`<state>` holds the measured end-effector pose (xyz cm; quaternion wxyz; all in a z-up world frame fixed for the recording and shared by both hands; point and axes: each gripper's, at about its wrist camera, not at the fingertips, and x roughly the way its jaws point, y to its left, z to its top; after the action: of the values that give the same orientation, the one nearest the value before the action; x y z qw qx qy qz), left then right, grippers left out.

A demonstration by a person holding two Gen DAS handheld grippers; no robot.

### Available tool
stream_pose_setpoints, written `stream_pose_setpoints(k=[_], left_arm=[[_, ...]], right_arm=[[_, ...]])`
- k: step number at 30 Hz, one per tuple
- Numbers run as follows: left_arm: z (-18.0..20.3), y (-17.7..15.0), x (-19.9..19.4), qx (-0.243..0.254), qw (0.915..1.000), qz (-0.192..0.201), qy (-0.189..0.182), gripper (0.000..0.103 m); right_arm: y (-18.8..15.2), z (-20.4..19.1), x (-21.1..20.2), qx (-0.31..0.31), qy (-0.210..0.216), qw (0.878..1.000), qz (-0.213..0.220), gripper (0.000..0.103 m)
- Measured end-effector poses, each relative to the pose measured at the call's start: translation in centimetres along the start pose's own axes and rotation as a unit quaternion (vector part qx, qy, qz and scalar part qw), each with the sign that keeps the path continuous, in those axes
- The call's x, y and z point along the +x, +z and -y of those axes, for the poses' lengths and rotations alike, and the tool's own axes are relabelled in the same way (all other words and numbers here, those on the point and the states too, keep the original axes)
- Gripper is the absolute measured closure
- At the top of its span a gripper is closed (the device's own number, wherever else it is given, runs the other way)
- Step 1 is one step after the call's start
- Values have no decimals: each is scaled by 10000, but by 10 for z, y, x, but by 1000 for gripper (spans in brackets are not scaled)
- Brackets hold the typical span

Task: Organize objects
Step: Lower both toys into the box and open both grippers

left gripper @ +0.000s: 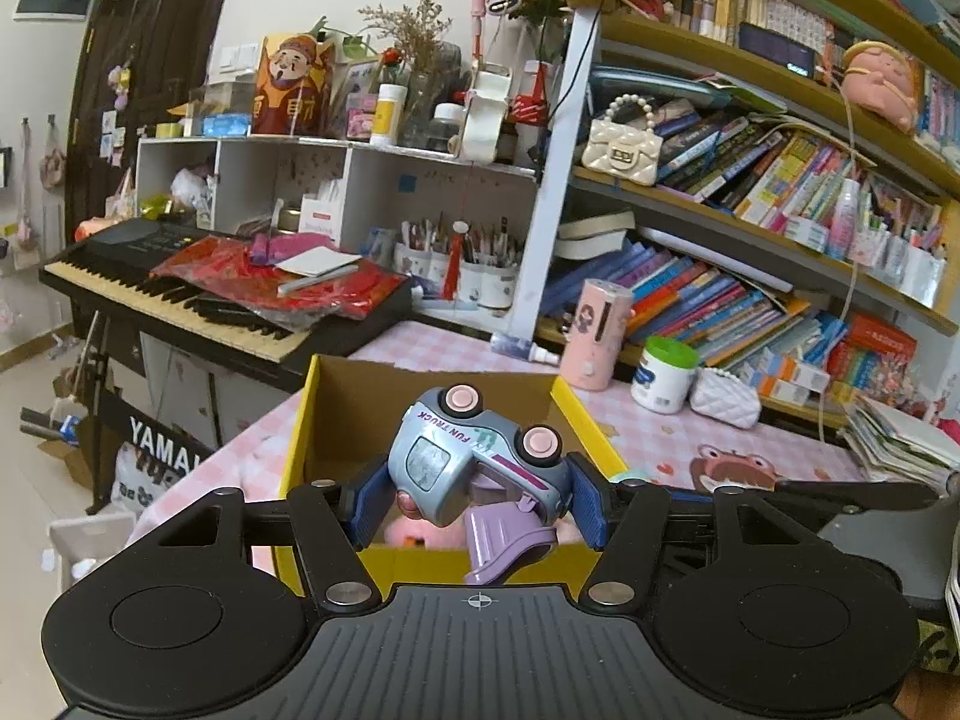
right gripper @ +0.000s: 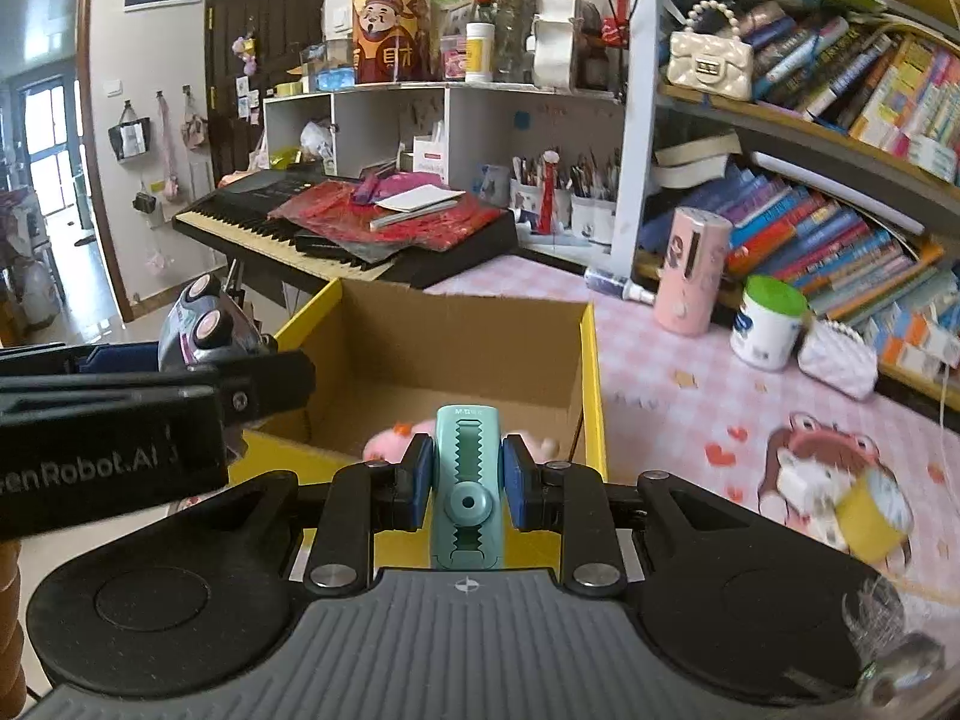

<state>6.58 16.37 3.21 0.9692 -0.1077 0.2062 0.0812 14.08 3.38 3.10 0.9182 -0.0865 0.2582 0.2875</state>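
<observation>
Cardboard box with pink plush

I see the toy truck as glossy moulded plastic, grey-blue with a lilac scoop, and its pink wheel hubs look smooth. The box is matt brown corrugated cardboard inside with a shinier yellow printed outside. My left gripper has matt black plastic arms, ribbed blue pads and bright metal rivets. In my right gripper the mint sharpener looks like satin plastic with a toothed slot. The pink plush in the box is fuzzy cloth. The tablecloth looks smooth, a faintly sheeny pink check
</observation>
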Motion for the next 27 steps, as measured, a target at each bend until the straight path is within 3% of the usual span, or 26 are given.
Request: stream_pose_setpoints(k=[16,27], left_arm=[[-1,-1,83,-172,9965,-583,568,43],[-5,-4,118,-238,9923,-902,817,43]], right_arm=[[16,19,96,-878,278,9950,-377,80],[18,24,131,-1337,480,9872,-725,79]])
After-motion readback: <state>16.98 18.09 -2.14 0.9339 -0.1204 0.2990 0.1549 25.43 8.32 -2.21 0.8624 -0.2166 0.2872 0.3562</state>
